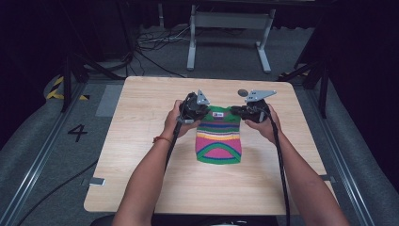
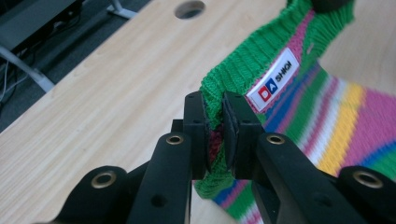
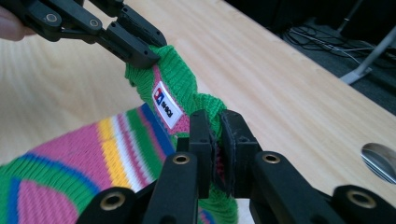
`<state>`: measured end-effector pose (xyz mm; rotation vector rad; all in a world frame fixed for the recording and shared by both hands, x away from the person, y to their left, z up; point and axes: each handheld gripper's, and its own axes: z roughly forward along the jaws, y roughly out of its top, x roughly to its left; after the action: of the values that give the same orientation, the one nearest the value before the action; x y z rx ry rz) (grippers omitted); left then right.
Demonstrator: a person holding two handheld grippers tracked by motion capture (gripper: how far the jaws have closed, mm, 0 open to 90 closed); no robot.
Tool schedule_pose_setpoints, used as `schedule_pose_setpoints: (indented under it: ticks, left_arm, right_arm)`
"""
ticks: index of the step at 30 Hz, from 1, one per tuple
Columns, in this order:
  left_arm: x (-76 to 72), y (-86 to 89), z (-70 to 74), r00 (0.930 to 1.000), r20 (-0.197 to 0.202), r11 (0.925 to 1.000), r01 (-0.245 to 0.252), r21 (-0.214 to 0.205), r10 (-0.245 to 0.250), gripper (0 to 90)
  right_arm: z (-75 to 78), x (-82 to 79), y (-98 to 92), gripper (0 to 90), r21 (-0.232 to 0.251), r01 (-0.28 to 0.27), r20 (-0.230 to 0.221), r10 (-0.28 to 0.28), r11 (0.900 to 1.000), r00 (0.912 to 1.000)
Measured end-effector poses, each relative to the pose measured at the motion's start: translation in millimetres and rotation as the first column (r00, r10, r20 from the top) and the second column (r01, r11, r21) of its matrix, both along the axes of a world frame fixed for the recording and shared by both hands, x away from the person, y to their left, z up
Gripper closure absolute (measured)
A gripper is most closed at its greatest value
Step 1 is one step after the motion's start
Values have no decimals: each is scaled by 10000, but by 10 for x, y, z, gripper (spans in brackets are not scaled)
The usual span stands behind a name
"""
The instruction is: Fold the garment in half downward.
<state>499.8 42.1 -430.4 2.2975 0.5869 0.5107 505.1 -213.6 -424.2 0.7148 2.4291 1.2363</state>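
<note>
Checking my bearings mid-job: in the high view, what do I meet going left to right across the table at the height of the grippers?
Bare table edge → left hand → left gripper, jaws shut on the knitted striped garment → knitted striped garment → right gripper, jaws shut on the garment's other top corner → right hand.

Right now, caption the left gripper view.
Left hand-held gripper pinches the striped knit's green rim above the wooden table.
</note>
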Motion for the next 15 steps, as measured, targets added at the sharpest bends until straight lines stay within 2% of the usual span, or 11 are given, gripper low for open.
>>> schedule_pose_setpoints:
  ticks: [1,2,6,8,10,12,13,14,15]
  left_arm:
    - [0,0,0,10000,0,10000,0,0,0,806]
    - [-61,8,-10,9999,-38,9999,129,22,-129,806]
    - [-168,28,-14,9994,12,9994,349,-75,-349,802]
    - [-238,41,-33,9984,17,9982,571,-164,-570,802]
    - [-307,49,-63,9973,-7,9973,727,-105,-728,802]
    - [-386,66,-87,9957,27,9954,928,-236,-928,800]
    - [-424,72,-98,9950,0,9948,1000,-194,-1000,800]
    - [-481,64,-117,9938,115,9938,1106,93,-1107,799]
    - [-481,64,-117,9938,115,9938,1106,93,-1107,799]
  right_arm:
    - [-17,-38,10,838,-69,-140,-56,139,9999,9999]
    - [-28,-66,14,838,-105,-231,-37,230,9997,9997]
    - [-55,-158,15,837,8,-603,-122,604,9982,9981]
    - [-79,-241,1,835,129,-815,-237,818,9966,9964]
    - [-102,-315,-12,834,84,-1031,-262,1033,9946,9943]
    - [-138,-406,-25,834,73,-1297,-376,1299,9915,9908]
    - [-151,-437,-29,835,22,-1396,-408,1395,9902,9894]
    - [-162,-470,-33,837,-19,-1499,-427,1497,9887,9878]
    - [-162,-470,-33,837,-19,-1499,-427,1497,9887,9878]
